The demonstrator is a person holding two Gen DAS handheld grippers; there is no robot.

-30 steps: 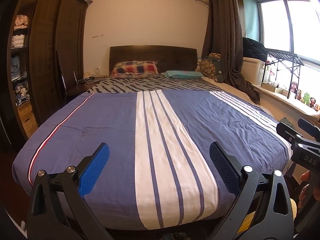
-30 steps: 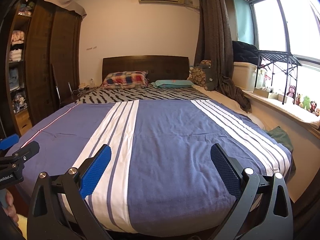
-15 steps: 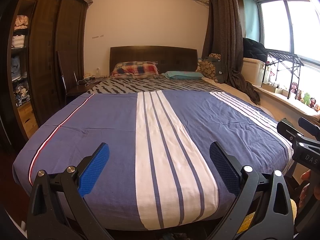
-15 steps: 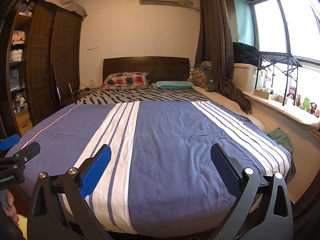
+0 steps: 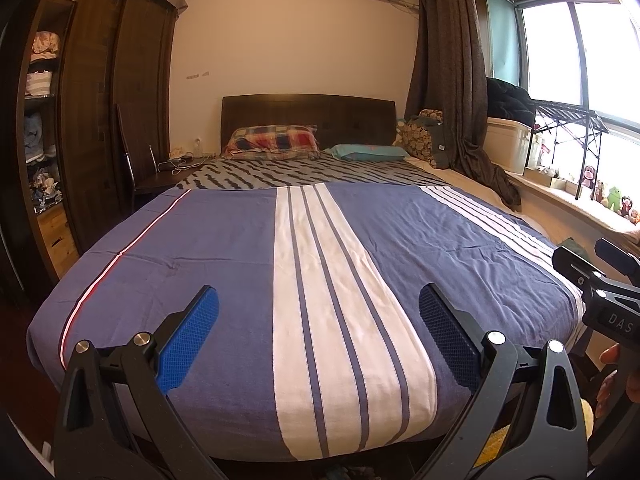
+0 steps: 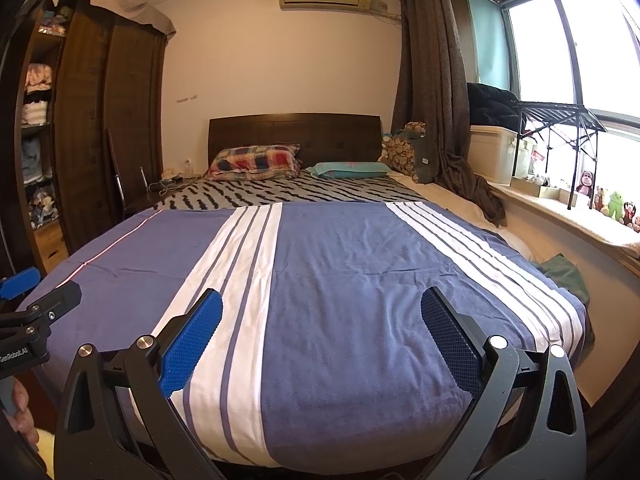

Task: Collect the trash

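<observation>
No trash shows in either view. My left gripper [image 5: 318, 332] is open and empty, held at the foot of a bed covered by a blue blanket with white stripes [image 5: 320, 280]. My right gripper [image 6: 322, 336] is open and empty too, beside it to the right over the same blanket [image 6: 352, 280]. The right gripper shows at the right edge of the left wrist view [image 5: 600, 292]. The left gripper shows at the left edge of the right wrist view [image 6: 28, 312].
A plaid pillow [image 5: 274, 142] and a teal pillow [image 5: 368, 152] lie by the dark headboard. A dark wardrobe [image 5: 92, 112] stands left, a nightstand with cables [image 5: 168, 176] beside it. A window sill with toys [image 6: 608, 204], a rack and a curtain [image 6: 440, 92] are right. A green cloth [image 6: 564, 272] lies beside the bed.
Both grippers stay open. The views have shifted only slightly, a little lower toward the bed's foot.
</observation>
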